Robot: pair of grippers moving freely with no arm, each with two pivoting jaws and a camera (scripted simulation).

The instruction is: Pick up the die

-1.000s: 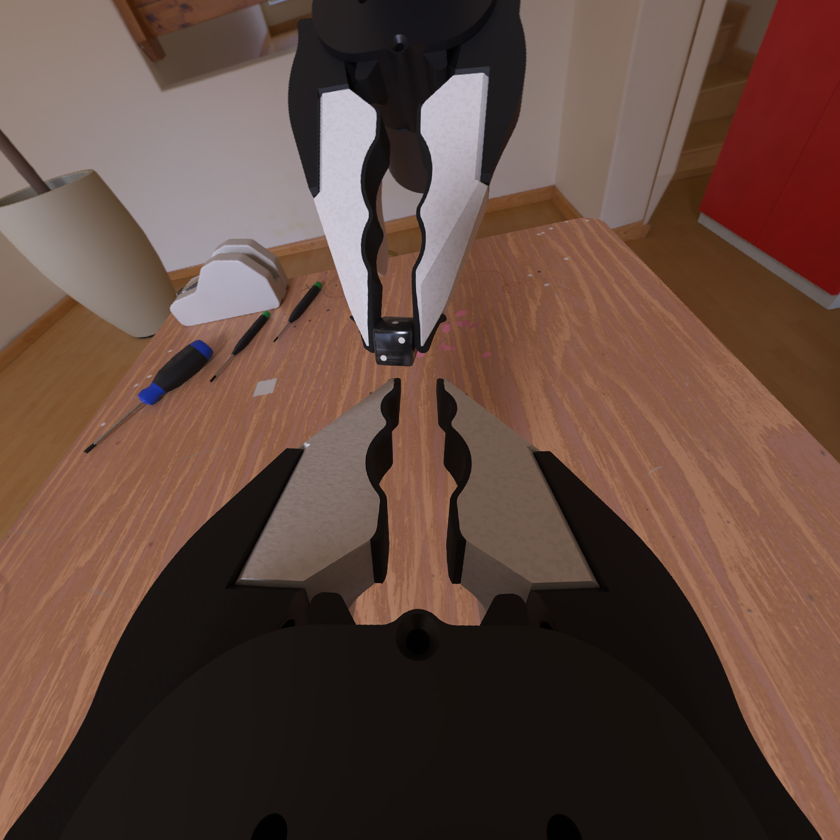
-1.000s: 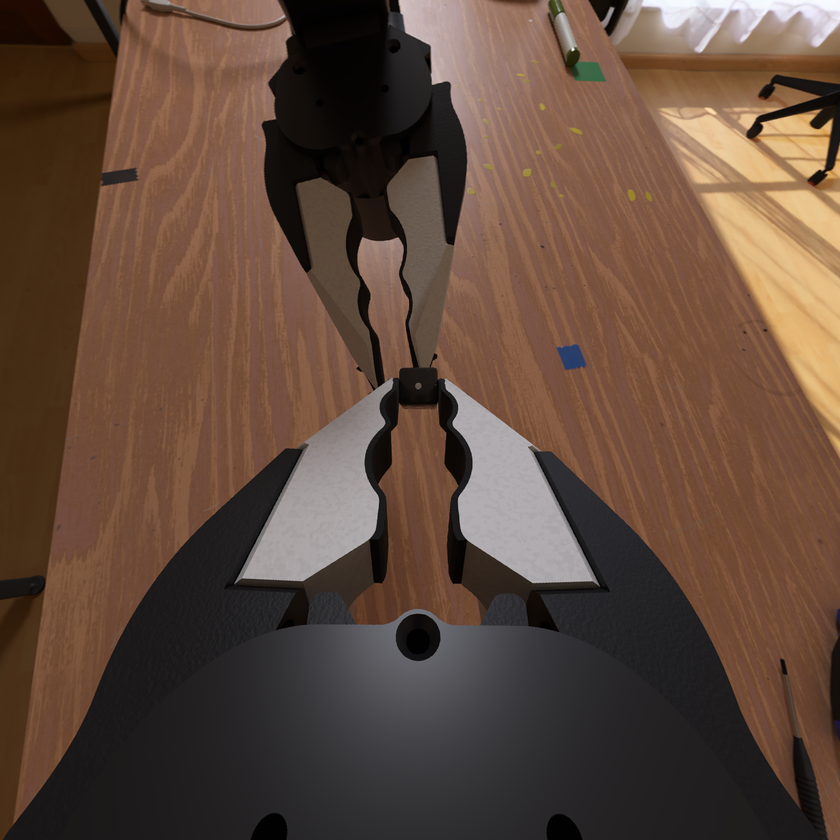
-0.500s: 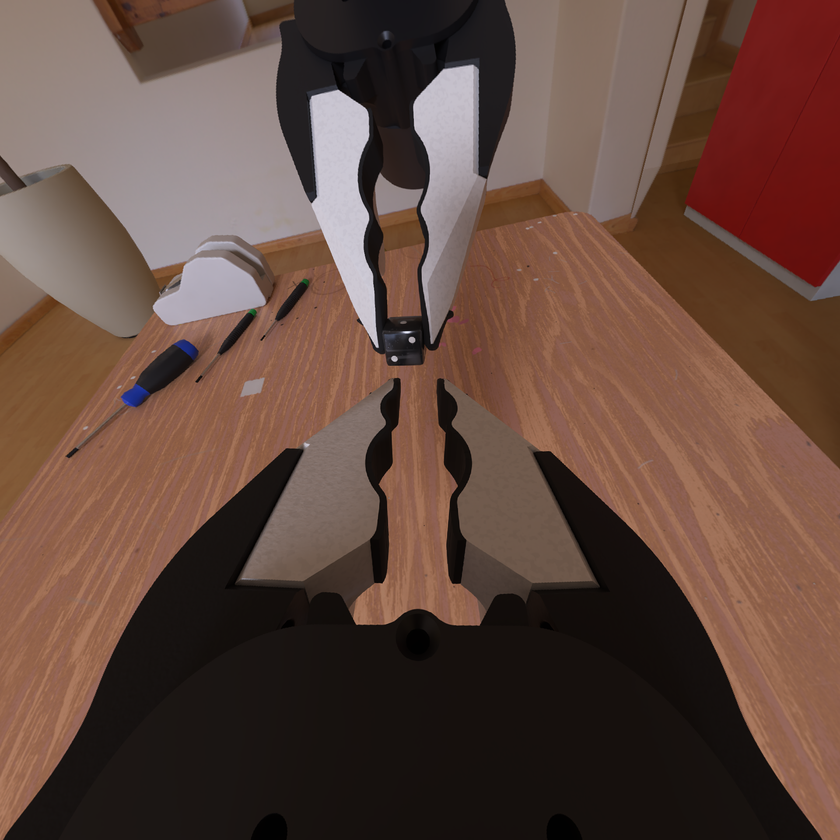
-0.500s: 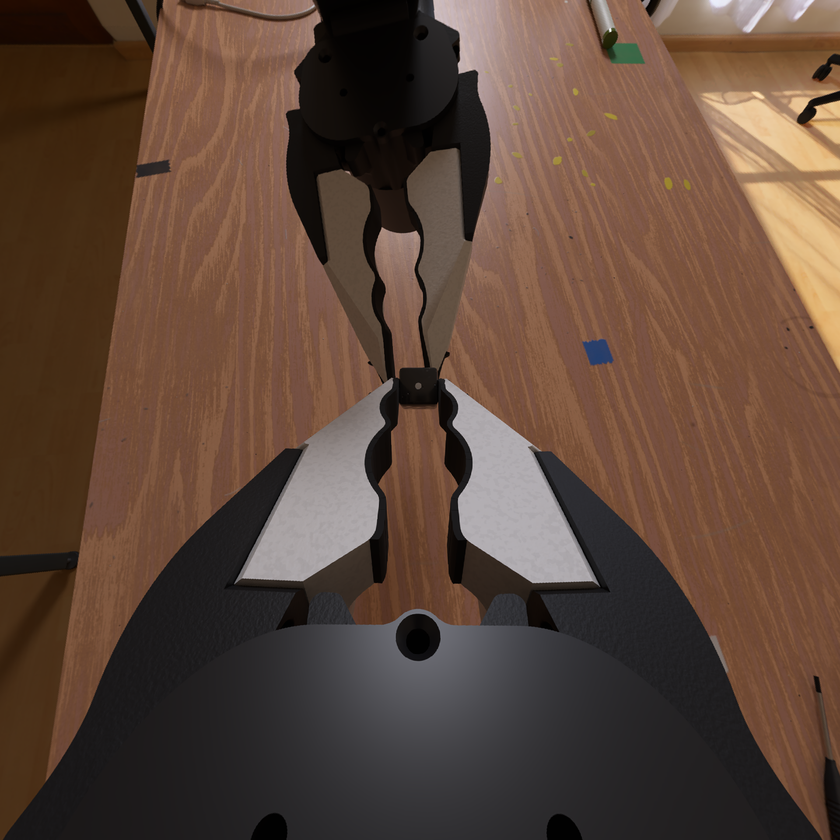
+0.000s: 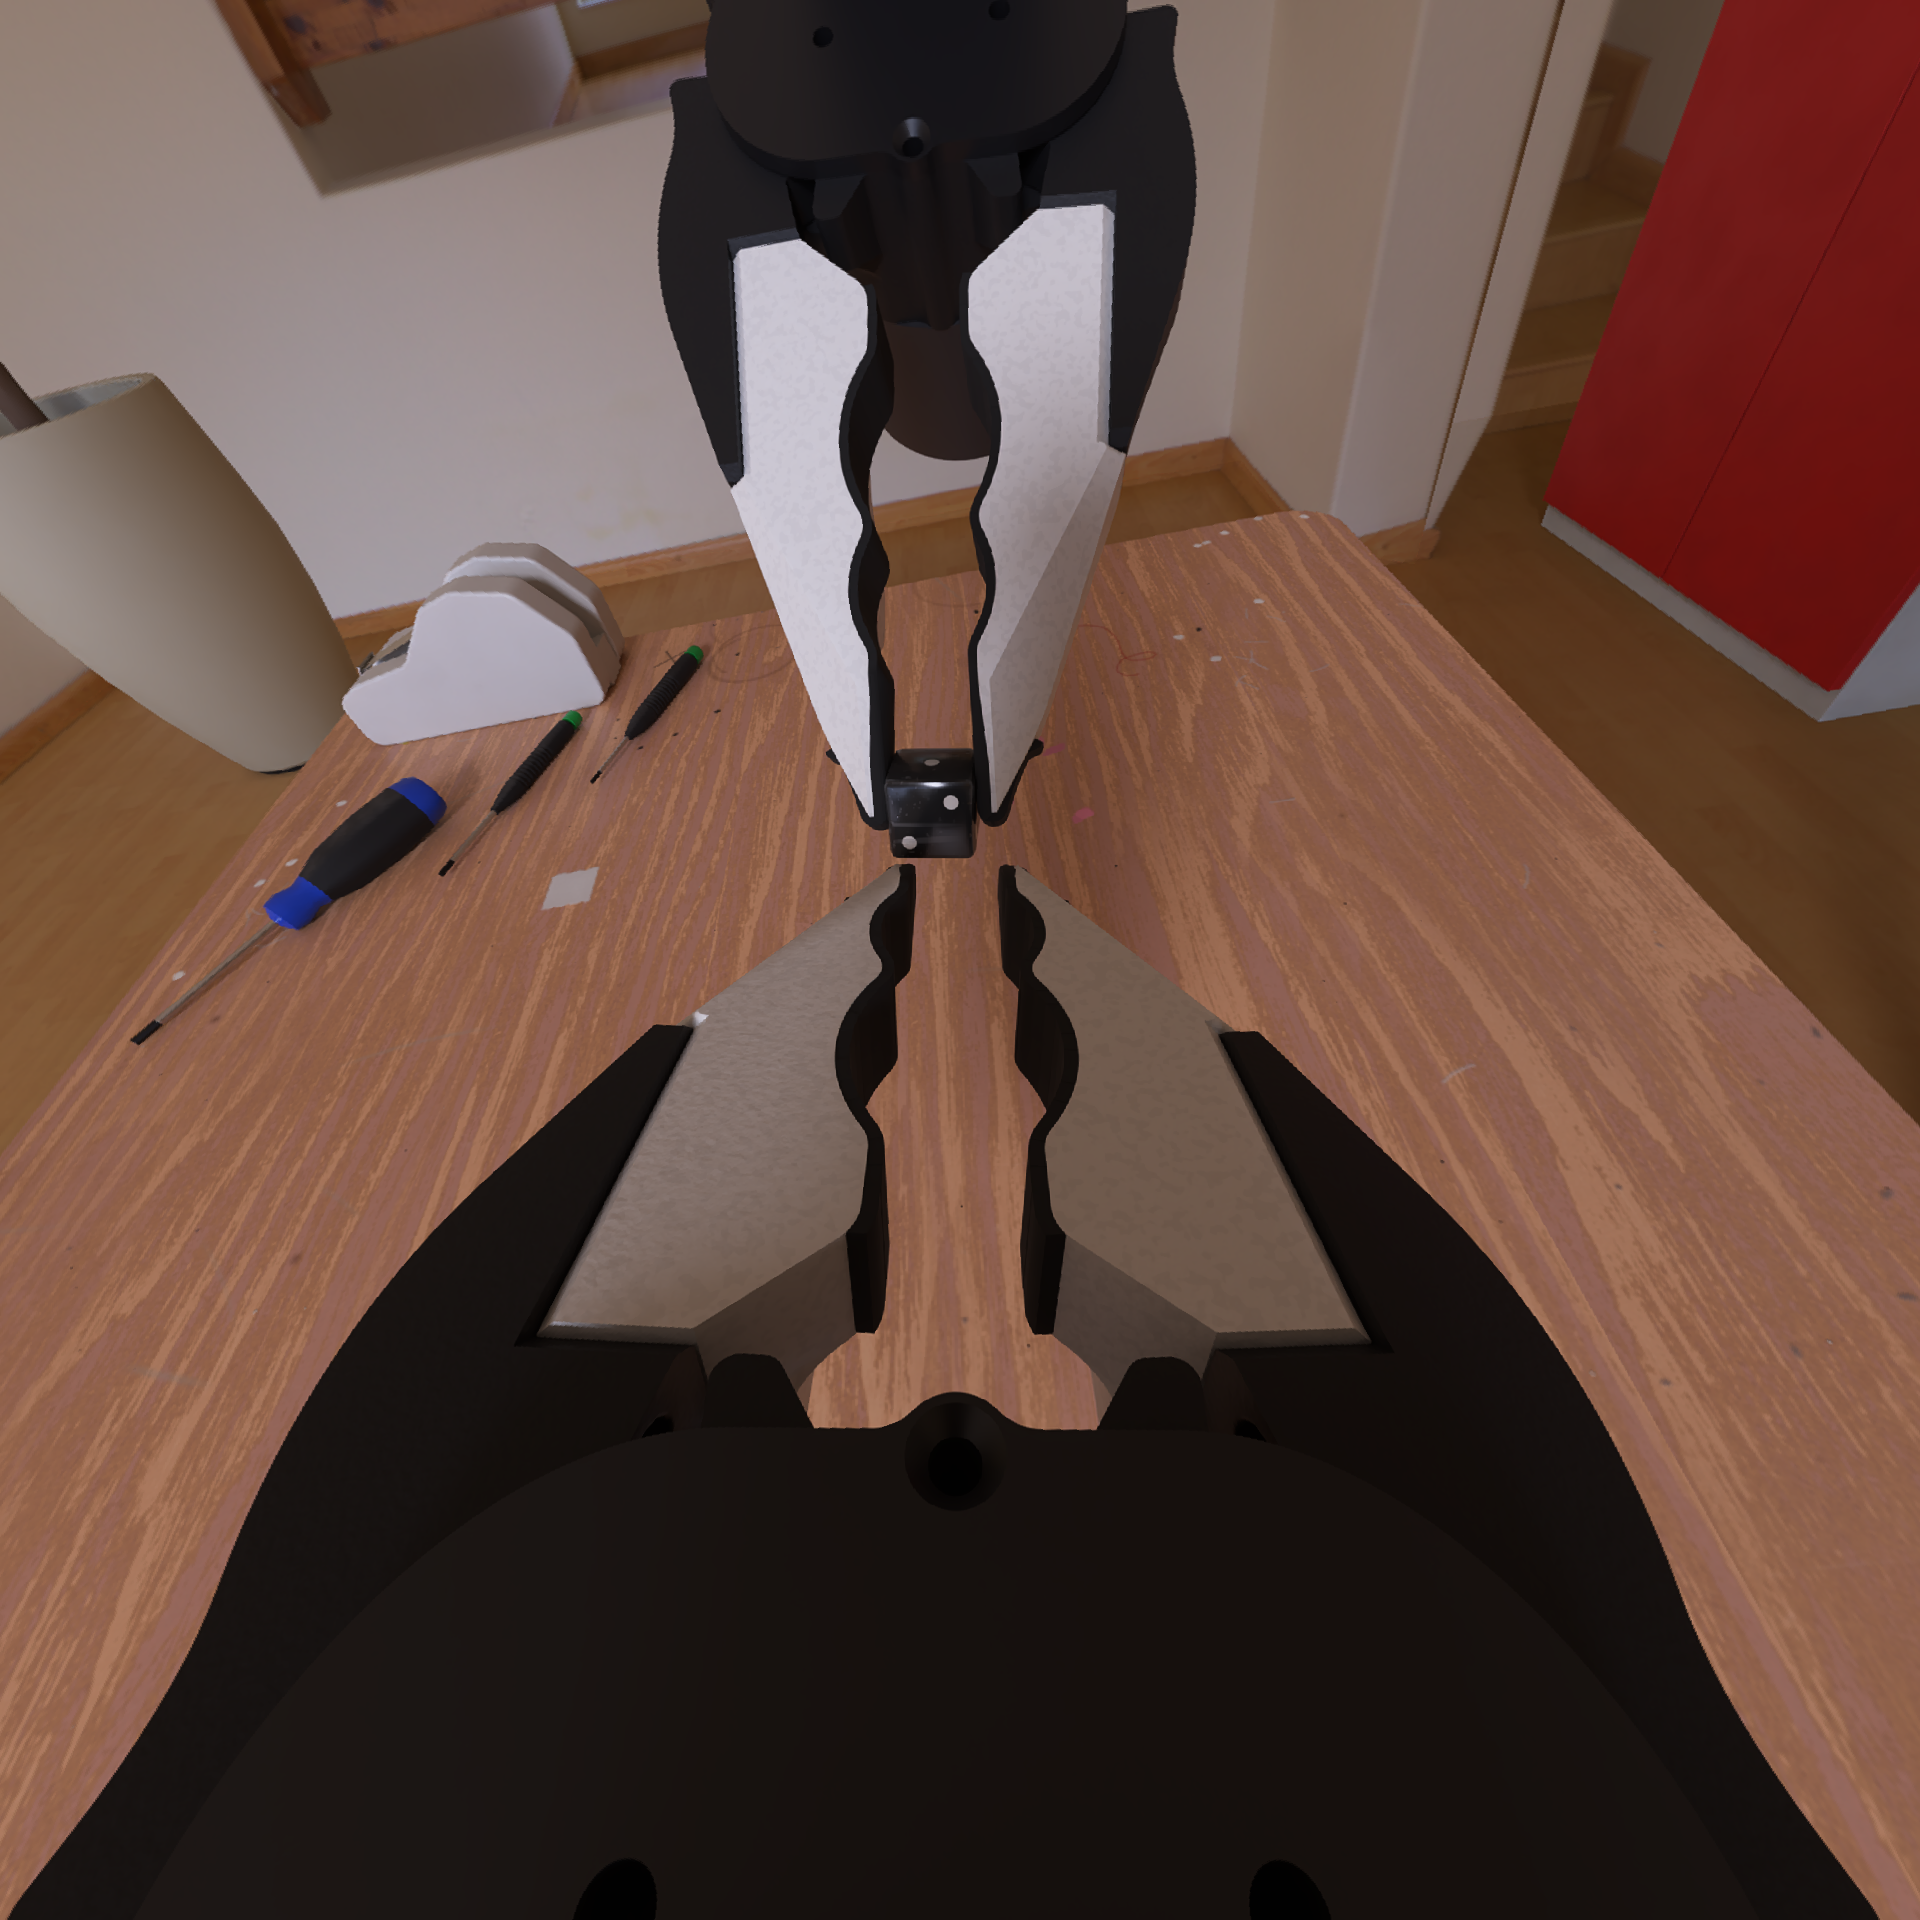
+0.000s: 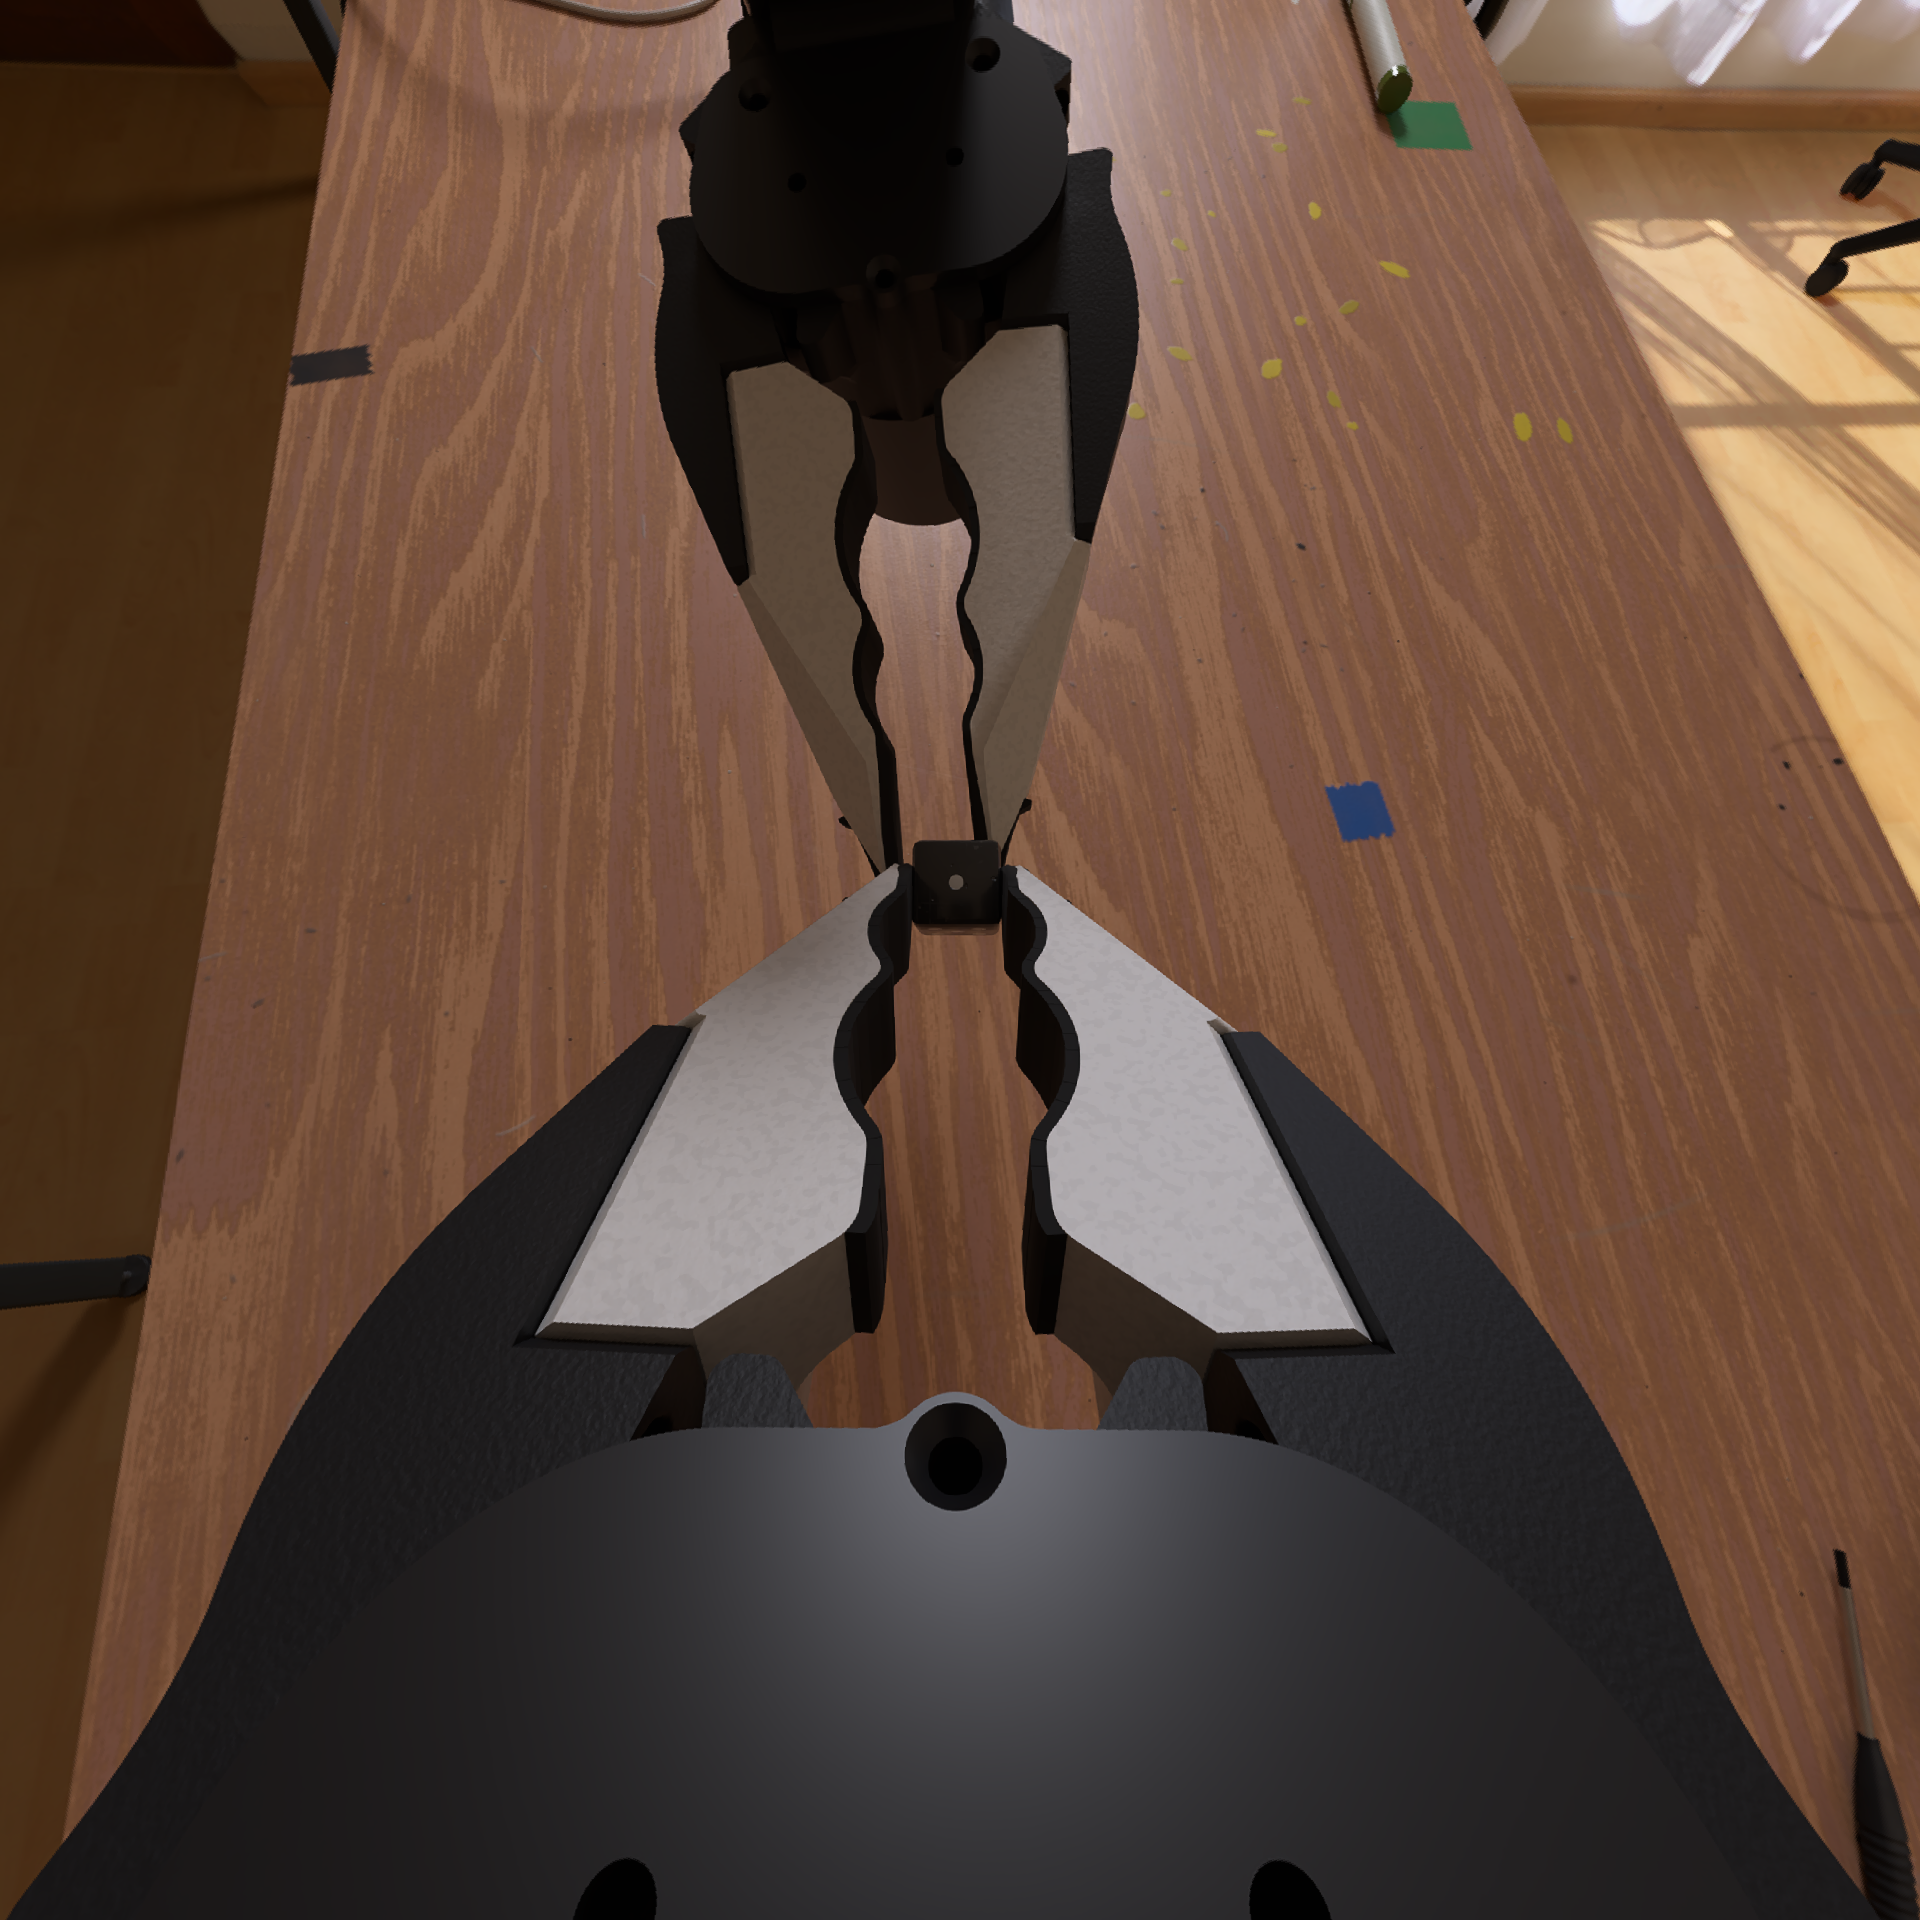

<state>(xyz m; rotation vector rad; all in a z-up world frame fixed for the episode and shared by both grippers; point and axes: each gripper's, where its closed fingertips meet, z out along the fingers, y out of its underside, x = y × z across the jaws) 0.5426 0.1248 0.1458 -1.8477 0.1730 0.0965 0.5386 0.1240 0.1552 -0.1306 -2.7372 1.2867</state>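
A small black die with white pips point(image 5: 930, 805) is held between the fingertips of my right gripper point(image 5: 932, 821), which points toward me in the left wrist view. In the right wrist view the right gripper point(image 6: 956, 896) is shut on the die point(image 6: 956, 883), low over the wooden table point(image 6: 520, 727). My left gripper point(image 5: 953, 883) is open by a narrow gap and empty, with its tips just short of the die. In the right wrist view the left gripper point(image 6: 938, 836) faces mine, tips nearly touching the die's far side.
At the table's far left are a white tape dispenser point(image 5: 488, 644), a blue-and-black screwdriver point(image 5: 353, 847) and two thin green-capped screwdrivers point(image 5: 535, 764). A beige pot point(image 5: 156, 582) stands beyond. A blue tape patch point(image 6: 1359, 810), green marker point(image 6: 1387, 62) and another screwdriver point(image 6: 1870, 1745) lie in the right wrist view.
The two grippers have lined up tip to tip. The die, still held by the right gripper, has come closer to the left gripper's tips. Neither gripper's opening has changed.
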